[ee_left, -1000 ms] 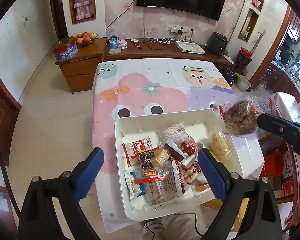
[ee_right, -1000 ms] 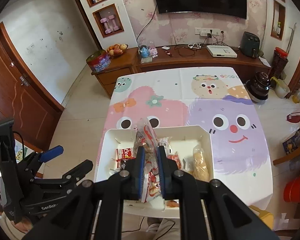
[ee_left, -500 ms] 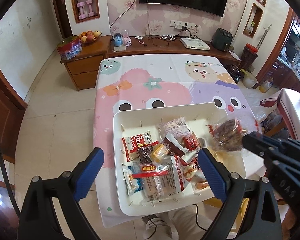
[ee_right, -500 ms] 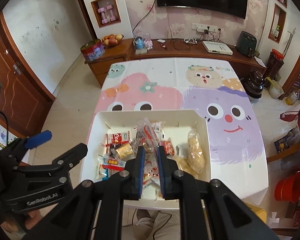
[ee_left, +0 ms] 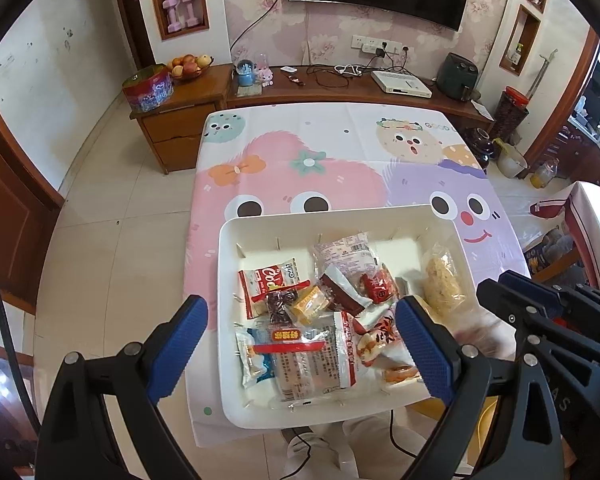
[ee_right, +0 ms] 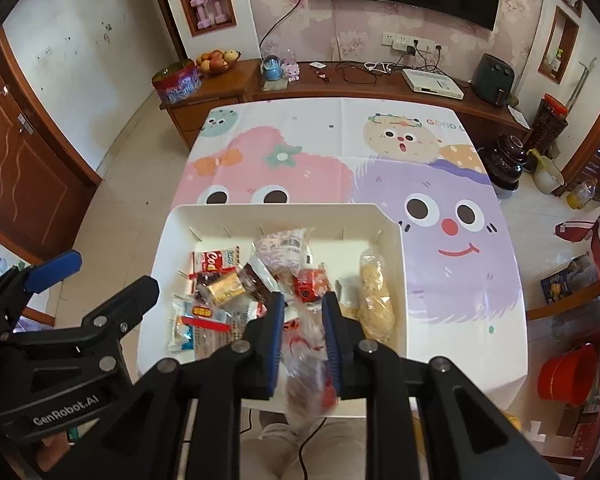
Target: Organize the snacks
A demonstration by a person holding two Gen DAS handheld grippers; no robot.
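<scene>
right gripper [ee_right: 302,332], part-spread, loosely flanks a clear crinkly snack bag [ee_right: 306,364]; it may slip outside the white plastic tray [ee_right: 396,280]; left gripper [ee_left: 300,344] spread, empty.

We see each claw built of matt black plastic with silvery metal screws; the left claw [ee_left: 302,344] carries rough, dimpled blue pads [ee_left: 424,350]. Ahead of it sits a smooth white plastic tray [ee_left: 226,320] of glossy crinkled snack wrappers [ee_left: 312,354]. Between the right claw's [ee_right: 302,338] fingers hangs a clear, shiny film packet [ee_right: 306,364]. Printed cloth [ee_right: 312,152] covers the bench beyond.
</scene>
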